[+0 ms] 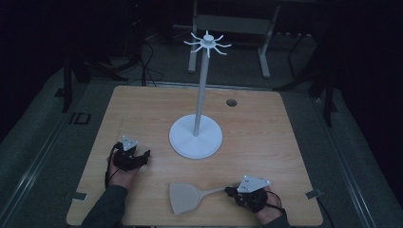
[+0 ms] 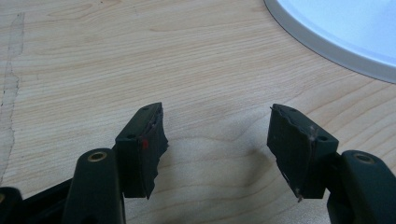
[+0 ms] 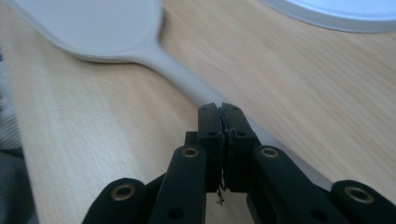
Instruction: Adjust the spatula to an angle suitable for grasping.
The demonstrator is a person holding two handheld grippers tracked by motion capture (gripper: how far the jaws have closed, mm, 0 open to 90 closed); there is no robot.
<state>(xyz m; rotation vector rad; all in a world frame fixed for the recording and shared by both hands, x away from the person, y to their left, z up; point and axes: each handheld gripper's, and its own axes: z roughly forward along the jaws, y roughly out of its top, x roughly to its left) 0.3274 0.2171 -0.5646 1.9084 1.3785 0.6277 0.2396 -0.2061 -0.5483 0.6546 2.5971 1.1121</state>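
**A:** Where's the spatula (image 1: 183, 197)?

**B:** Flat on the wooden table (image 1: 266, 128), its handle running to the right gripper (image 1: 229, 190). In the high view the blade lies well out ahead of that claw, near the front edge of the table.

**A:** Is the claw clamped on it?

**B:** The right gripper view (image 3: 221, 108) shows the two black jaws pressed together, pad against pad, with no gap between them. The handle (image 3: 187, 79) passes beneath the tips and on under the claw; it is not between the pads. From above the grey plate hides that detail.

**A:** And beyond the spatula?

**B:** The white stand (image 1: 196, 135), further off and to the side of the right claw. From above you see the whole of it: round base, tall pole, a crown of hooks at the top. The gripper views catch no more than a curved slice of the base.

**A:** The left gripper (image 1: 142, 155)?

**B:** Its jaws stand wide apart (image 2: 217, 140), bare wood between them, the stand's base just ahead and to one side.
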